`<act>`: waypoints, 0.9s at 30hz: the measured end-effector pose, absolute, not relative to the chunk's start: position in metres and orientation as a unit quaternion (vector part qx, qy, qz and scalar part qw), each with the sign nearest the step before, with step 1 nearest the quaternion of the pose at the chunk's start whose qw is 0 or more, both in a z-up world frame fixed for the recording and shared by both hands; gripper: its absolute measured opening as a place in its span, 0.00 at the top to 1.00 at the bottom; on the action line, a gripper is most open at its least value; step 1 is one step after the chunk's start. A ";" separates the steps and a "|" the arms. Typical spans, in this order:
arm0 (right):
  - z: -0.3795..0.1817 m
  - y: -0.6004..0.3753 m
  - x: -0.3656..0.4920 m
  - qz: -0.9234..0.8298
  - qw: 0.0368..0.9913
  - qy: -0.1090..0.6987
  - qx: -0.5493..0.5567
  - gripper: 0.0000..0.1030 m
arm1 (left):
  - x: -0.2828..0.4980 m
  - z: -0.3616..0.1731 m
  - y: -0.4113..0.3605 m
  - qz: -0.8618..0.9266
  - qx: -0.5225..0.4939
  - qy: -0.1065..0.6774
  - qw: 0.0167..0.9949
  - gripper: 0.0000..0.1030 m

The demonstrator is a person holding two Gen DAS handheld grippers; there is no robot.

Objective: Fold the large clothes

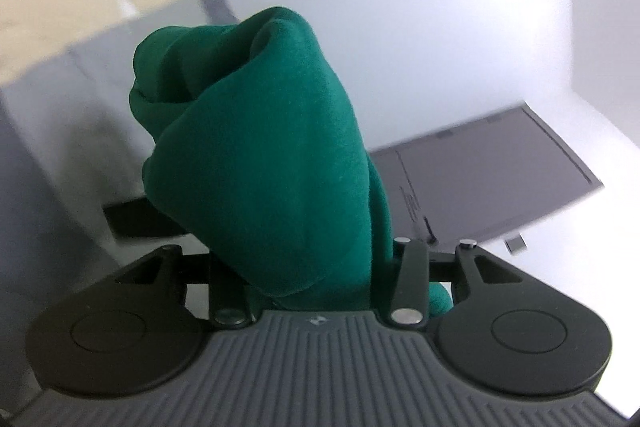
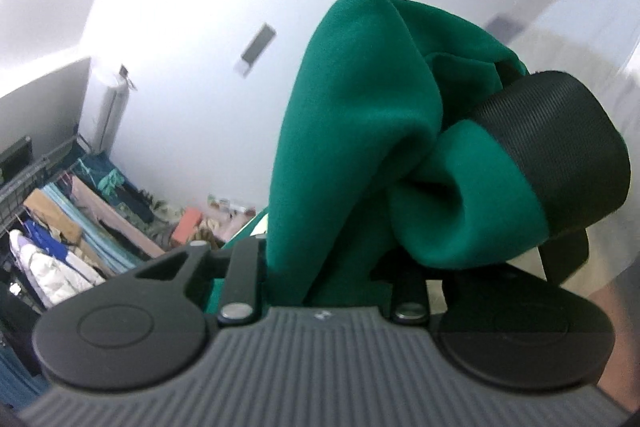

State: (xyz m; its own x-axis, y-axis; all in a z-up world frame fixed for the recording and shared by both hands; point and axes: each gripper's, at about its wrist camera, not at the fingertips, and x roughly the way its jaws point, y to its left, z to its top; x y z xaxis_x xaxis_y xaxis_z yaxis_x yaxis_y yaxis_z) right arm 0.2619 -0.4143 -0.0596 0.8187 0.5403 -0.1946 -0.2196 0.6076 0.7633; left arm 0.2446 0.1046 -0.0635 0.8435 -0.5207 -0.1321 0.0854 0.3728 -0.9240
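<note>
Both jaws are clenched on bunched folds of the green garment [image 1: 260, 155], which rises straight ahead of the left gripper [image 1: 316, 291] and right gripper [image 2: 320, 291], its black ribbed cuff [image 2: 556, 151] beside the right one. No bench shows; only a white wall [image 1: 420, 27] and piled clothes [image 2: 80, 227] lie beyond.

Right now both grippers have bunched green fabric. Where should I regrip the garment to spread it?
Judging by the right wrist view, take the black ribbed band of the green garment: it is a flat, firm edge standing clear of the bunched folds. Come from the right, across its width. How the rest hangs is hidden.
</note>
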 end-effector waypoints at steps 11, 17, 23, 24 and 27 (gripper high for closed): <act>-0.018 -0.539 0.235 0.129 0.905 0.119 0.387 0.68 | 0.311 -0.002 -0.055 -0.250 -0.492 0.210 0.807 0.52; -0.049 -0.607 0.247 0.069 0.902 0.125 0.408 0.68 | 0.356 -0.024 -0.121 -0.258 -0.465 0.249 0.810 0.52; -0.104 -0.625 0.268 0.030 0.897 0.159 0.412 0.68 | 0.381 -0.084 -0.151 -0.250 -0.438 0.303 0.809 0.52; -0.111 -0.627 0.270 0.026 0.896 0.166 0.411 0.68 | 0.372 -0.096 -0.156 -0.247 -0.434 0.311 0.809 0.52; -0.135 -0.617 0.281 0.021 0.895 0.191 0.403 0.68 | 0.380 -0.126 -0.155 -0.247 -0.438 0.319 0.803 0.52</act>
